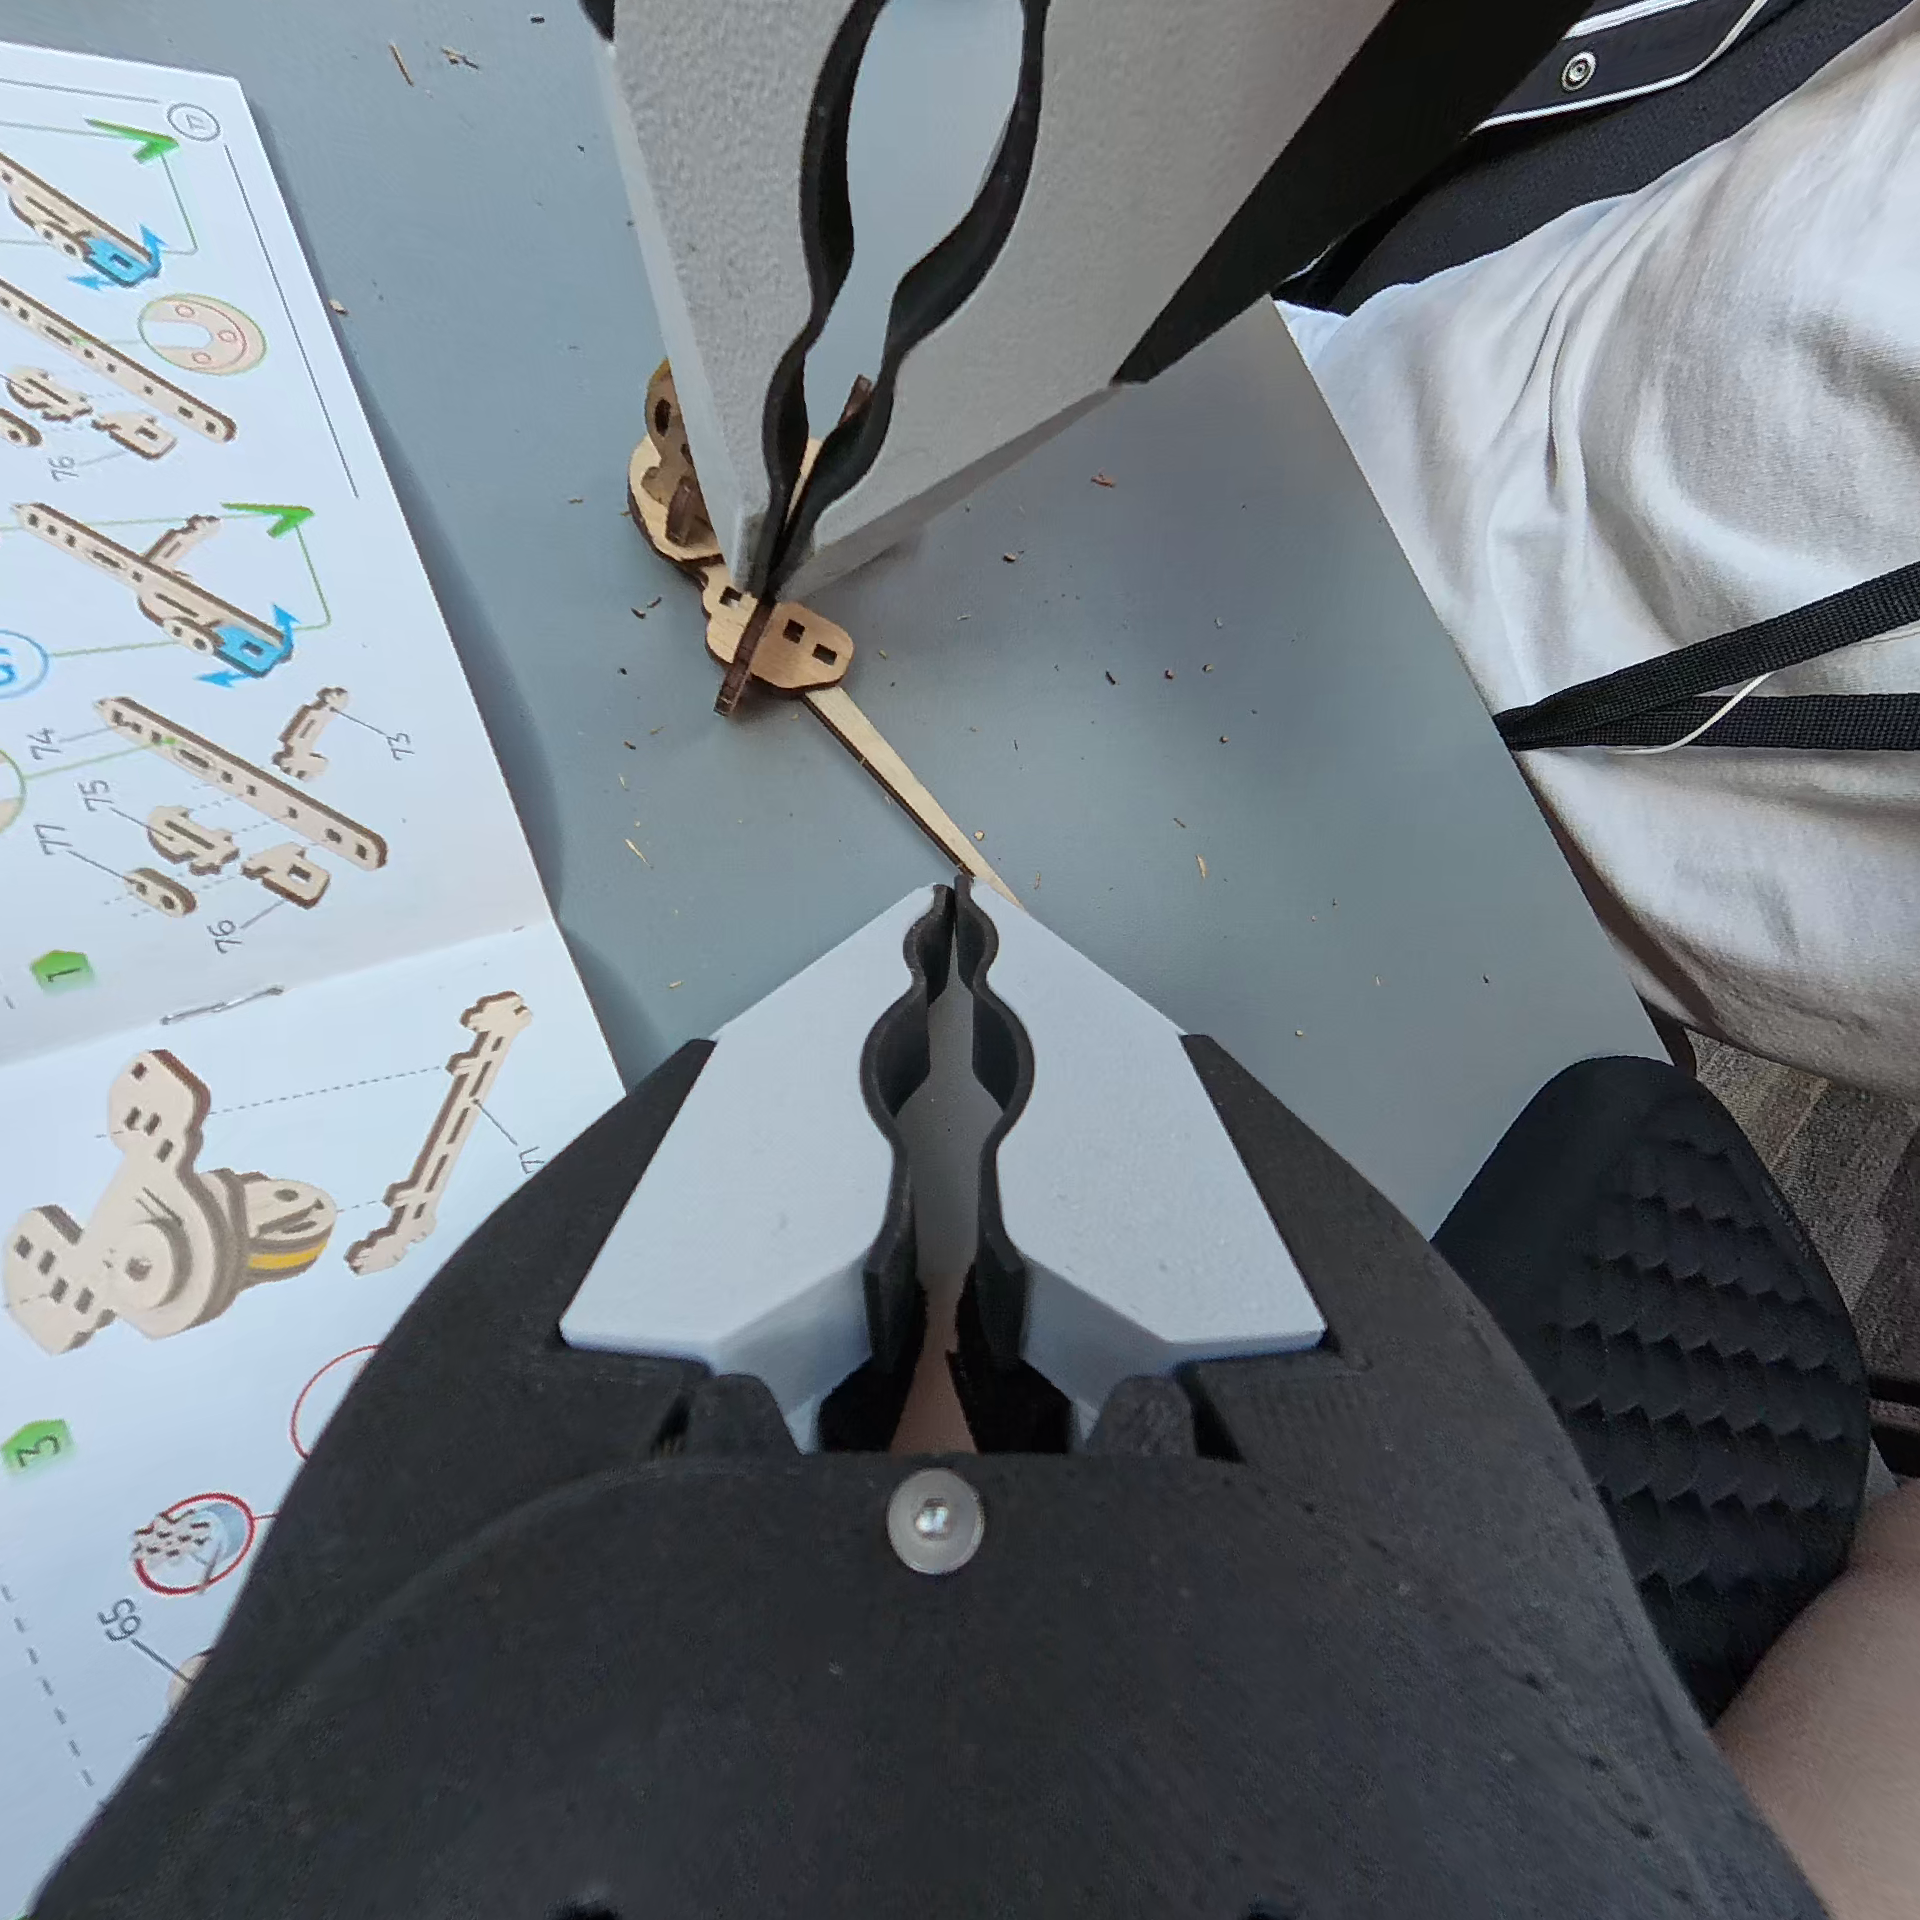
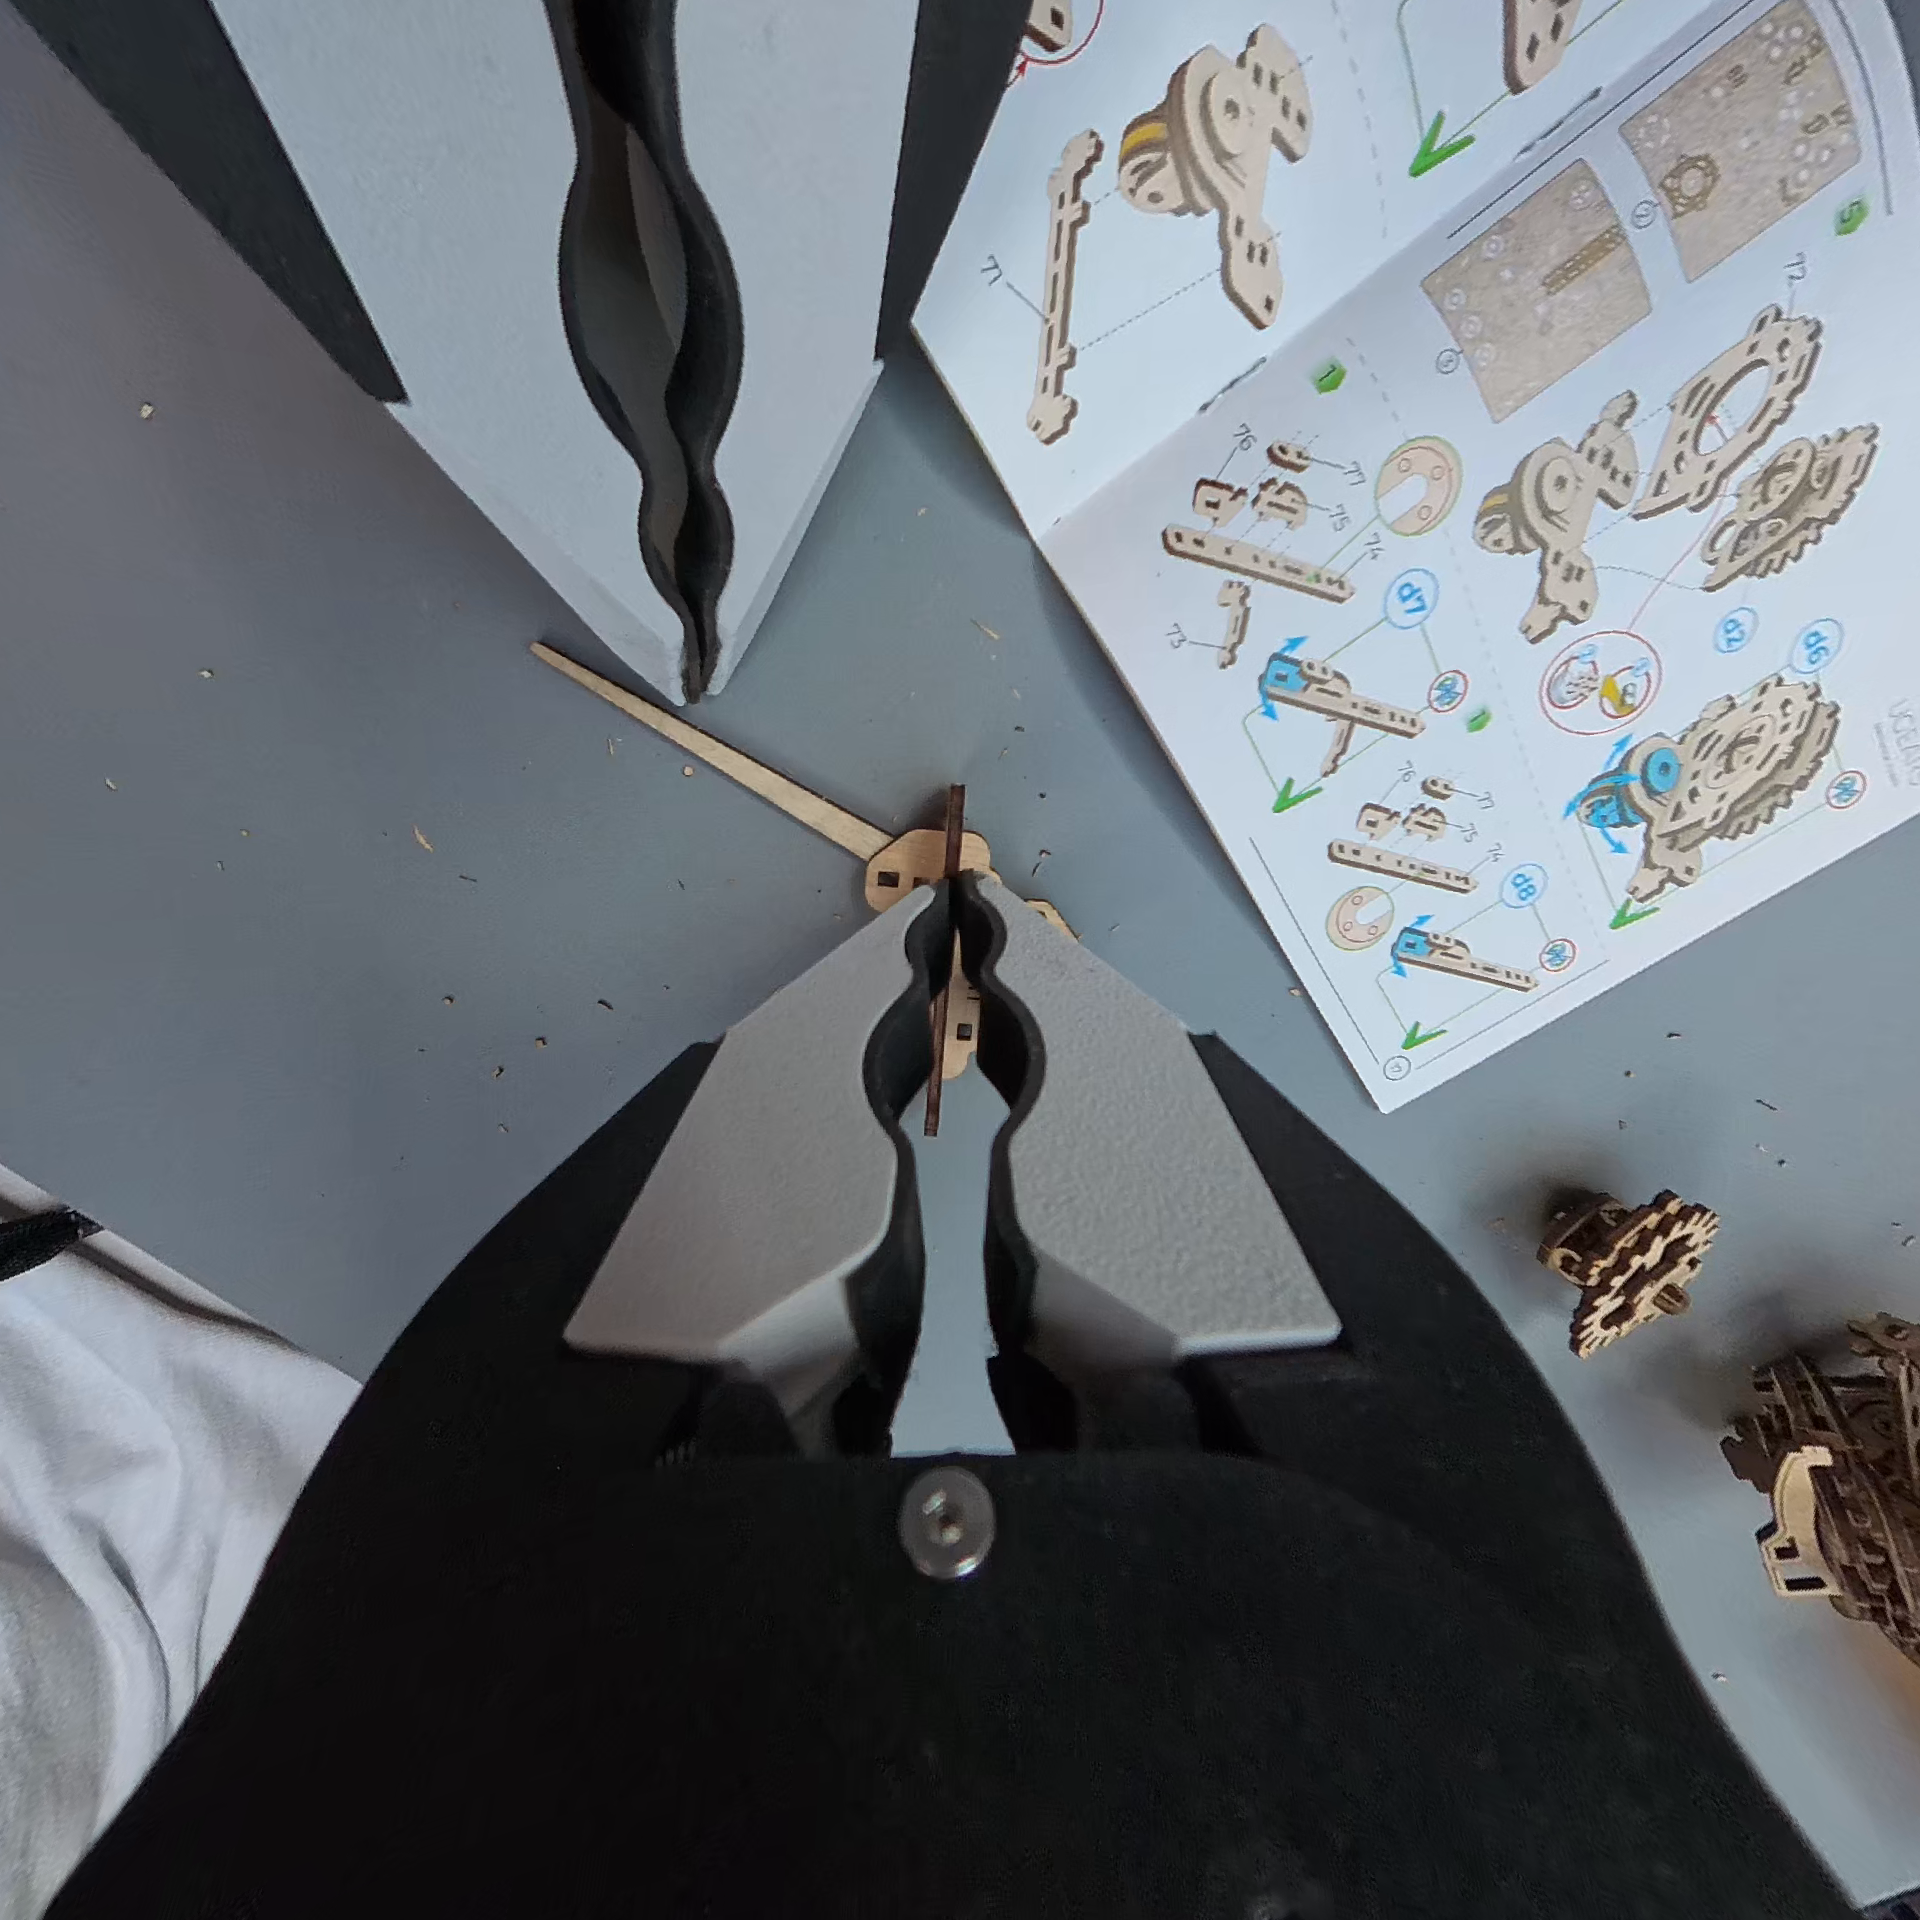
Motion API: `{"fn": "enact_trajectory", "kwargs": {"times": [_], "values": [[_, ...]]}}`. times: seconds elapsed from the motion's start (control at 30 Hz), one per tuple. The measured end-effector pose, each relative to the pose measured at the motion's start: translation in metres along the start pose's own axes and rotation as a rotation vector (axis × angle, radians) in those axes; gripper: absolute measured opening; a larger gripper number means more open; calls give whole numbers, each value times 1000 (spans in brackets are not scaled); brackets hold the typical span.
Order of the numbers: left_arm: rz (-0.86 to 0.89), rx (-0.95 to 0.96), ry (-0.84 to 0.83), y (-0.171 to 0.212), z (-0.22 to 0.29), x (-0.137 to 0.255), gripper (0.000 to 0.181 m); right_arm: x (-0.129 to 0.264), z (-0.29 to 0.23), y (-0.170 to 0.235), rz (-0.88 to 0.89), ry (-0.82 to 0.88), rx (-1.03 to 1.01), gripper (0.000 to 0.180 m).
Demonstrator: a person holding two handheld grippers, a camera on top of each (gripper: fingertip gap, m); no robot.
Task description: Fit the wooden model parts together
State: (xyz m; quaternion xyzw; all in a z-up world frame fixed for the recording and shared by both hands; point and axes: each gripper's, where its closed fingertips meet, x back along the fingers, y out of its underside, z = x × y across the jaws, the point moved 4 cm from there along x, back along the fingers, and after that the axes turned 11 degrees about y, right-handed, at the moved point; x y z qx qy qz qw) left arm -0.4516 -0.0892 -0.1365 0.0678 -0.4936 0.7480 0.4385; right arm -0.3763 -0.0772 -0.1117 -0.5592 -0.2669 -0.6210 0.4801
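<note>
A flat light wooden plate (image 1: 805,649) with square holes lies on the grey table (image 1: 1195,675), joined to a thin wooden stick (image 1: 894,774) and a rounded wooden assembly (image 1: 665,488). My right gripper (image 2: 956,883) is shut on a thin dark wooden piece (image 2: 943,997). The piece stands on edge across the plate (image 2: 904,868). The right gripper also shows in the left wrist view (image 1: 767,587), coming down from above. My left gripper (image 1: 954,896) is shut and empty. Its tips sit over the far part of the stick (image 2: 623,681), and I cannot tell if they touch it.
An open instruction booklet (image 2: 1455,520) lies beside the work spot and shows in the left wrist view too (image 1: 208,623). Two built gear assemblies (image 2: 1626,1273) (image 2: 1849,1475) sit at the right. A person's white clothing (image 1: 1662,520) is at the table edge. Wood chips are scattered about. My right fingertips sit around 6 centimetres from my left ones.
</note>
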Motion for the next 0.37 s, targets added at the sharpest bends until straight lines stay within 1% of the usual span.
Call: {"fn": "enact_trajectory", "kwargs": {"times": [0.17,0.2,0.23,0.27,0.33,0.37], "values": [[-3,0,6,-1,1,-2,0,0,-1,0,-5,12,8,0],[-3,-2,6,-1,1,-2,0,0,-5,-1,-5,-15,16,0],[-4,-3,6,-1,1,-2,0,-6,-8,10,-101,-16,31,6],[-3,-3,6,-1,1,-2,0,-7,-6,4,-56,22,45,2],[-1,-3,7,-1,1,-2,0,-9,-2,2,-35,124,103,0],[1,-3,8,-1,1,-2,0,-5,-10,-1,3,72,118,0]]}}
